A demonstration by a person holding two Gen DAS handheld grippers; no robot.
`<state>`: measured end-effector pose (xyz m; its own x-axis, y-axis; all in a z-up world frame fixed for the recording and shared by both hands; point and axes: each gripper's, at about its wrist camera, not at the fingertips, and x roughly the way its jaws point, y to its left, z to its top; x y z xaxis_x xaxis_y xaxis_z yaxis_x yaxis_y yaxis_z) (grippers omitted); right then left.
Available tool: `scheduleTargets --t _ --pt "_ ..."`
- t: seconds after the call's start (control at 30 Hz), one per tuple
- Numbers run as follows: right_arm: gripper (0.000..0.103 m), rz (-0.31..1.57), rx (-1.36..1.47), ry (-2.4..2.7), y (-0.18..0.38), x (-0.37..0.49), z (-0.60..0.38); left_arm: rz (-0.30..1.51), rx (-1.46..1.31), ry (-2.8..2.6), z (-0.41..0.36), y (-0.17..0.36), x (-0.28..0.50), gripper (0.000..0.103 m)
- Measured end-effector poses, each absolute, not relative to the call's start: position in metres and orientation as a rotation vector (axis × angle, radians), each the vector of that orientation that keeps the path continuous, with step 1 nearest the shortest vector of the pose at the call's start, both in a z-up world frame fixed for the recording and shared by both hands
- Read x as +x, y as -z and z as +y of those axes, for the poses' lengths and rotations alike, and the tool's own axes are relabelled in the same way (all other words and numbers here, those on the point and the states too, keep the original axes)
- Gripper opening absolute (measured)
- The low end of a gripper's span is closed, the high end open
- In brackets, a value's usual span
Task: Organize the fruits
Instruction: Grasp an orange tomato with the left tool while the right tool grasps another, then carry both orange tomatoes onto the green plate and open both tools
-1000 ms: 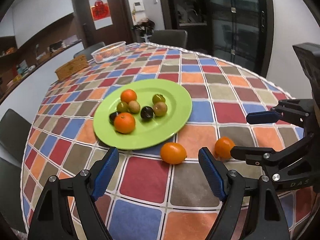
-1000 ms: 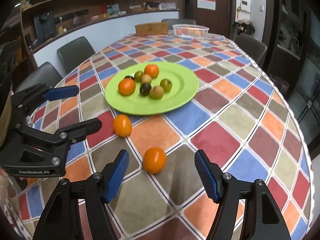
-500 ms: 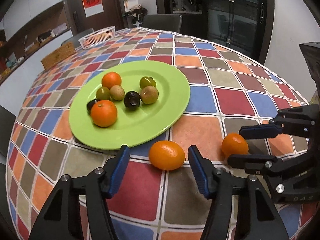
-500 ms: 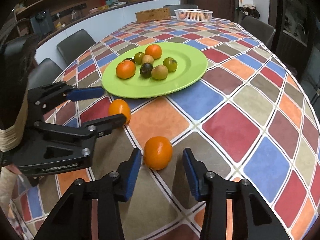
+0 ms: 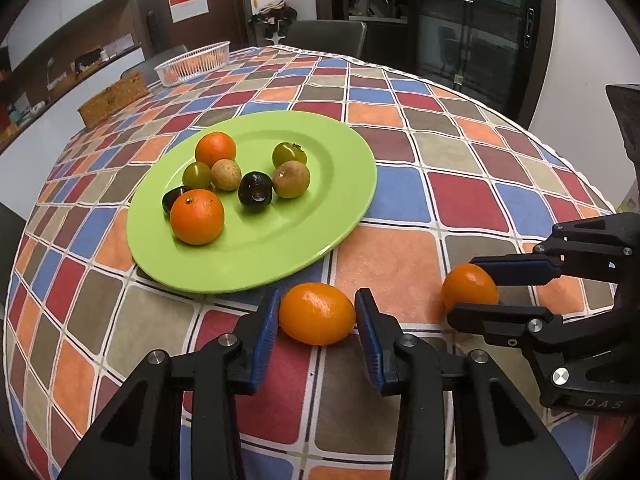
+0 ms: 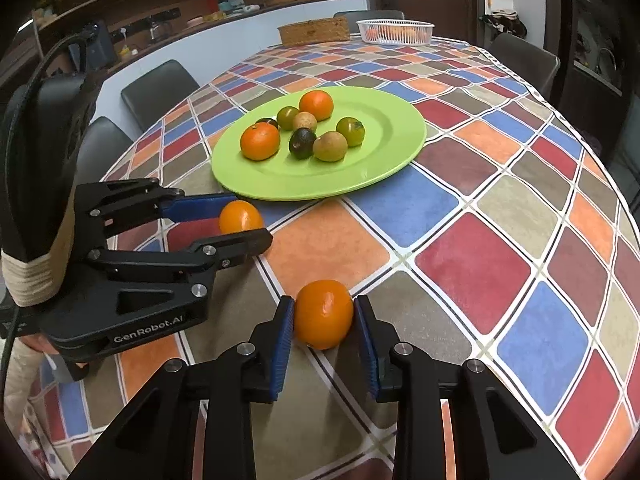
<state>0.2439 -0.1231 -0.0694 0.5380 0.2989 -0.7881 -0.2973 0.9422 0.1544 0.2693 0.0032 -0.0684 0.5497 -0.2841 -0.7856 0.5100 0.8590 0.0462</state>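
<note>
A green plate [image 5: 320,248] [image 6: 380,184] on the checked tablecloth holds two oranges and several small green, brown and dark fruits. Two more oranges lie on the cloth just in front of the plate. My left gripper [image 5: 316,316] [image 6: 240,220] has its blue pads against both sides of the left orange [image 5: 317,313] [image 6: 240,218], which rests on the cloth. My right gripper [image 6: 324,320] [image 5: 476,290] is closed on the right orange [image 6: 323,314] [image 5: 469,286], also on the cloth.
A white wire basket [image 5: 194,64] [image 6: 394,31] and a wicker box [image 5: 112,98] [image 6: 314,30] stand at the table's far end. Dark chairs [image 6: 158,88] ring the table. The table edge curves close on the right [image 6: 624,208].
Both grippers moved forward and down over the two loose oranges and narrowed from wide open until their pads met the fruit. The plate and its fruit have not moved.
</note>
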Motion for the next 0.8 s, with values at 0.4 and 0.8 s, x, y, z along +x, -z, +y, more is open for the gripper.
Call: scheduleTargets --t 0.4,0.8 --pt "0.031 0.875 0.017 -0.369 0.051 0.238 -0.131 0.814 0.247 0.414 0.006 0.039 0.244 0.038" --pt "0.031 0.769 0.013 -0.389 0.014 0.231 -0.139 0.702 0.238 0.389 0.005 -0.003 0.229 0.038"
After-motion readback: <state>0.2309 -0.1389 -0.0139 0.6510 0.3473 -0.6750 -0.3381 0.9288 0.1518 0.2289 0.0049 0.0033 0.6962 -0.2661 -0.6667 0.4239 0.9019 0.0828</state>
